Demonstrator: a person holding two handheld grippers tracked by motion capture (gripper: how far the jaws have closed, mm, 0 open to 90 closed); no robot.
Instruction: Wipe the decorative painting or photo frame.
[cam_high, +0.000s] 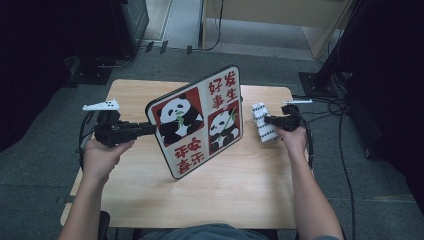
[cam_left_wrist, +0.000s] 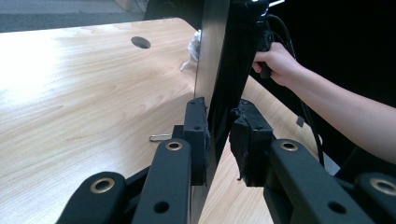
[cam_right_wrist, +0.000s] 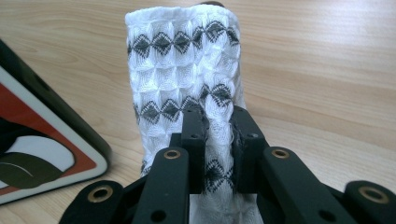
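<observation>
Above the table (cam_high: 250, 200), left hand-held gripper (cam_high: 152, 128) level, clamped on tilted panda board (cam_high: 197, 120); right hand-held gripper (cam_high: 267, 120) pinching patterned cloth (cam_high: 263, 122).

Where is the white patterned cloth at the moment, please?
In the high view the white patterned cloth hangs pinched in the right gripper, above the table's right side, just right of the panda board.

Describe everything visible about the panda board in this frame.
The panda board is a flat, rigid rectangular panel with rounded corners and a dark rim. Its white face carries two red squares with pandas chewing green bamboo, and red characters in the other two quarters. It stands tilted on one lower corner on the wooden table. The left gripper clamps its left edge, pads pressing both faces in the left gripper view. A white patterned cloth lies just beyond its right edge.
</observation>
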